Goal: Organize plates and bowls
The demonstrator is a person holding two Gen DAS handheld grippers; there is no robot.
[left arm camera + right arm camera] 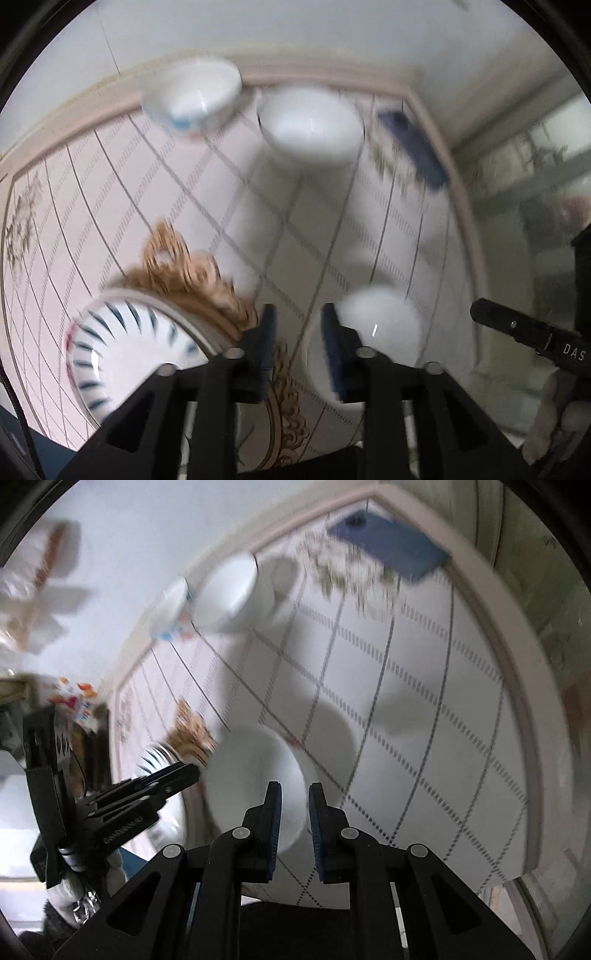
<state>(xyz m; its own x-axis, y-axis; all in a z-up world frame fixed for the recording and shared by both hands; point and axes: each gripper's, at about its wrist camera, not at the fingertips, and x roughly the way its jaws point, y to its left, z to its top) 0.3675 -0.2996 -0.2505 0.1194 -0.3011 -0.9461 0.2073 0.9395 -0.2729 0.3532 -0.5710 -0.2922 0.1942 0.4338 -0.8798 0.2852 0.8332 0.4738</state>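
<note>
Blur softens both views, yet the layout reads. In the left wrist view the left gripper [297,325] holds its fingers spread with nothing between them; a striped bowl [129,354] sits at lower left and a plain white bowl [376,332] at lower right, just beside the right-hand finger. Toward the top of the frame, a patterned bowl [192,98] and a white bowl [312,125] stand side by side near the counter's raised pale rim [74,110], with a blue phone [413,147] at upper right close to the corner. The checked counter [258,221] between the near and far bowls lies open. In the right wrist view the right gripper [295,812] has its fingers slightly parted around empty air above the near white bowl's edge.
</note>
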